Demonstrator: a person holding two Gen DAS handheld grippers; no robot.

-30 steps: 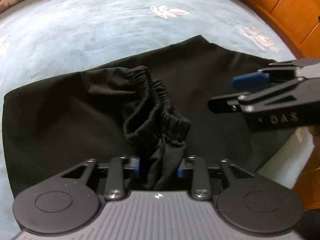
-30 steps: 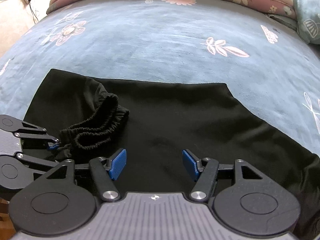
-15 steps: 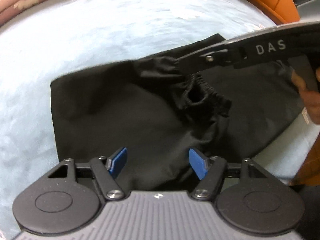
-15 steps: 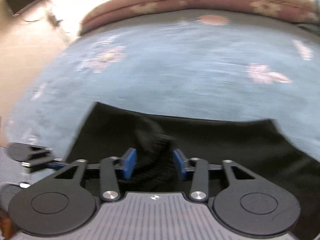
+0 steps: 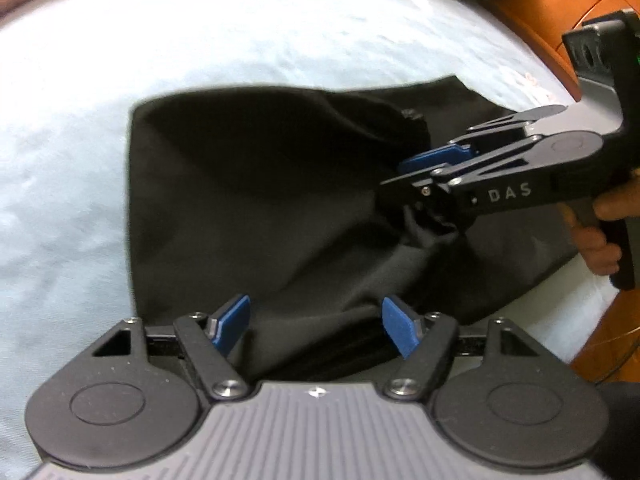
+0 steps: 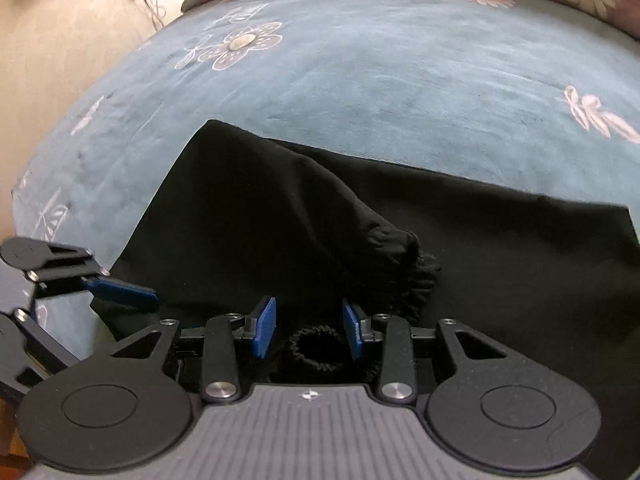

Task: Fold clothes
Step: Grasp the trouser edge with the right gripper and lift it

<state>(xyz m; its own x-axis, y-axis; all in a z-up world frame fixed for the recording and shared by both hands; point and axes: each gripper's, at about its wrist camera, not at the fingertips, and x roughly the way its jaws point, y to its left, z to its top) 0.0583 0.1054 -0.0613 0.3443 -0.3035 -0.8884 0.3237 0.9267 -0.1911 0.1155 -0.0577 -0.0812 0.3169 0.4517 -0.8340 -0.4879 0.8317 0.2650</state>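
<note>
Pale blue bedding (image 6: 400,80) with flower prints carries everything we are working on; a wooden cabinet (image 5: 560,8) stands off beyond its far edge. Starting at the left, our left tongs (image 5: 316,330) stand apart: they have just been opening, and the blue pads sit clear of the fabric ridge running between them, so nothing is clamped there. Spread across the middle of the bed lies the black garment (image 5: 260,200), mostly flat, with its gathered elastic cuff (image 6: 404,256) bunched up near the front edge. Further right, our right tongs (image 6: 310,330) have just been closing, and a curl of the elastic band sits between the pads; whether the pads truly pinch it we cannot tell, since a sliver of gap shows on each side. The risk, as we judge it, is that a loose or partial hold lets the elastic slip out when we pull, or drags only one layer, leaving the fold crooked and bunched.
</note>
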